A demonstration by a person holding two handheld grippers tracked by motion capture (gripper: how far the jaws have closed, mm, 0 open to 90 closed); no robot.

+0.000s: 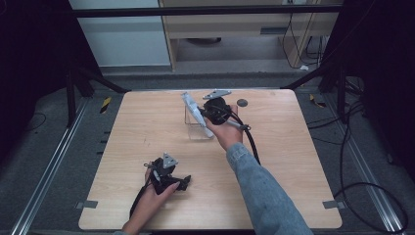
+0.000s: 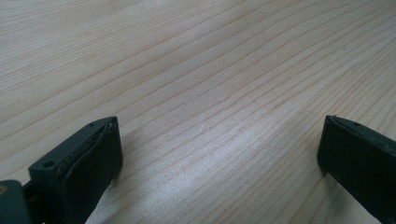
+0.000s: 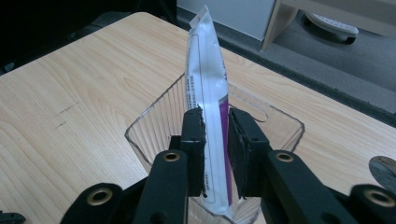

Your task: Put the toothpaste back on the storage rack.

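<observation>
A pale wooden surface (image 1: 147, 122) sits in a dim room, with dark floor and cables around it. In the high view, the right claw (image 1: 203, 113) is at the upper middle of the frame, over a clear plastic container (image 1: 198, 128) that holds a white and purple tube (image 1: 192, 108) standing upright and slightly tilted. The left claw (image 1: 182, 182) rests at the lower left of the frame, well apart from both.

In the left gripper view, its jaws stand wide apart over bare wood grain, with nothing between them.

In the right gripper view, the tube (image 3: 208, 93) rises between the two jaws, its lower end inside the container (image 3: 154, 121). The jaws are slightly apart, with a thin gap at the right pad, so the grip looks released. To finish the placing well, they should part further and back away straight, without brushing the tube.

The tube's base is hidden behind the jaws, its print is too small to read, and the dark disc (image 3: 384, 170) at the right edge is cut off.
</observation>
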